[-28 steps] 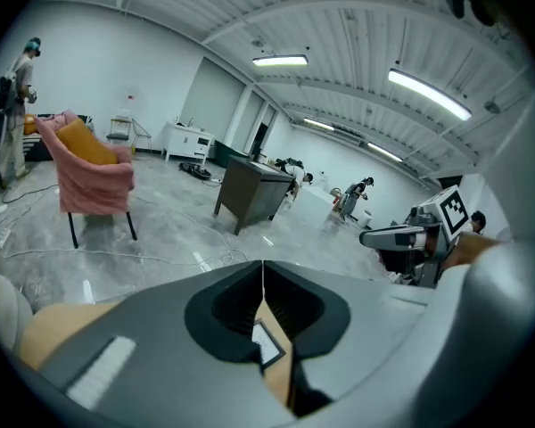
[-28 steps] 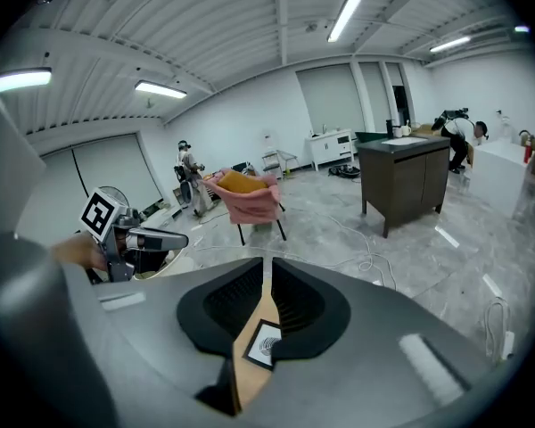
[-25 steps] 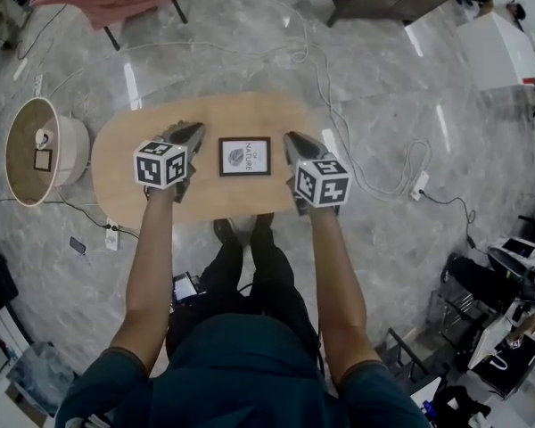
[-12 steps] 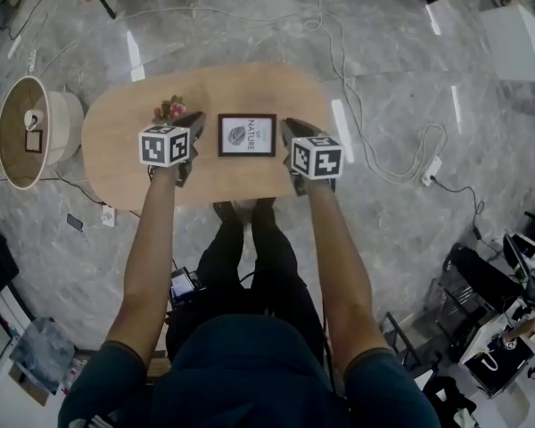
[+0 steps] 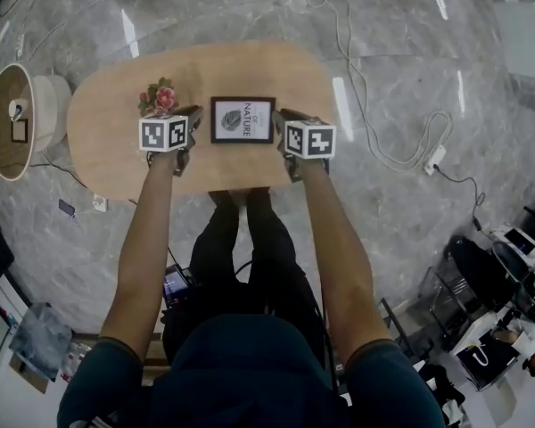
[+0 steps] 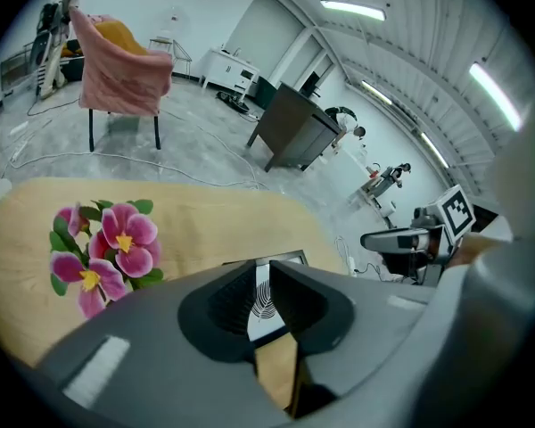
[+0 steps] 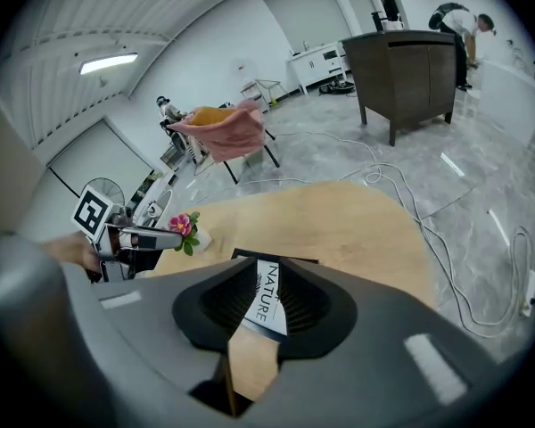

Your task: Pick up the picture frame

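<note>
Oval table (image 5: 276, 69) bears picture frame (image 5: 242, 119); left gripper (image 5: 187, 117) fingers opening, seemingly empty.

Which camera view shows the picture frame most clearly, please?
The head view: the whole picture frame lies flat on the wooden table, seen from above. The left and right gripper views each show only a narrow slice of its print and far edge.

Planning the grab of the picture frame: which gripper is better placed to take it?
Right, narrowly. The right gripper has its tips at the right edge of the picture frame, lined up in its gap. The left gripper, jaws opening and empty, sits slightly off the left edge, beside the flowers.
</note>
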Demonstrator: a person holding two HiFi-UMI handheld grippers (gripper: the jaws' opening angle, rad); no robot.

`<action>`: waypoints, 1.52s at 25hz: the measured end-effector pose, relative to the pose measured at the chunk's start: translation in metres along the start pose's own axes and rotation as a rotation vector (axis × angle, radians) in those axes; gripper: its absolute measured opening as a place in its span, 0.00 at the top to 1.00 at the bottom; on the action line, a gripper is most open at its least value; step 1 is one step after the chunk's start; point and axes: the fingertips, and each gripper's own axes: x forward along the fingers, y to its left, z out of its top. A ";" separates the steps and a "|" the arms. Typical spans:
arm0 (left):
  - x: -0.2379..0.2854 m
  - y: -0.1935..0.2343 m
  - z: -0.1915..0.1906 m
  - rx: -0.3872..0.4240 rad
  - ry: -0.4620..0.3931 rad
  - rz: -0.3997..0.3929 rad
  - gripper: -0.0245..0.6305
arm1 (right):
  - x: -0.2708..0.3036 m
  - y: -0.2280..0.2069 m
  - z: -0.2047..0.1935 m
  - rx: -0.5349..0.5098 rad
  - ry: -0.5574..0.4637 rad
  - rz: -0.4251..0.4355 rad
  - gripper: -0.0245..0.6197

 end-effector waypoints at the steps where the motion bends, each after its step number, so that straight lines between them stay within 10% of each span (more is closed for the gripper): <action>1: 0.006 0.003 -0.004 -0.008 0.009 0.000 0.89 | 0.006 -0.003 -0.004 0.006 0.013 0.001 0.87; 38: 0.103 0.036 -0.085 -0.022 0.191 0.108 0.84 | 0.105 -0.067 -0.083 0.102 0.228 -0.076 0.83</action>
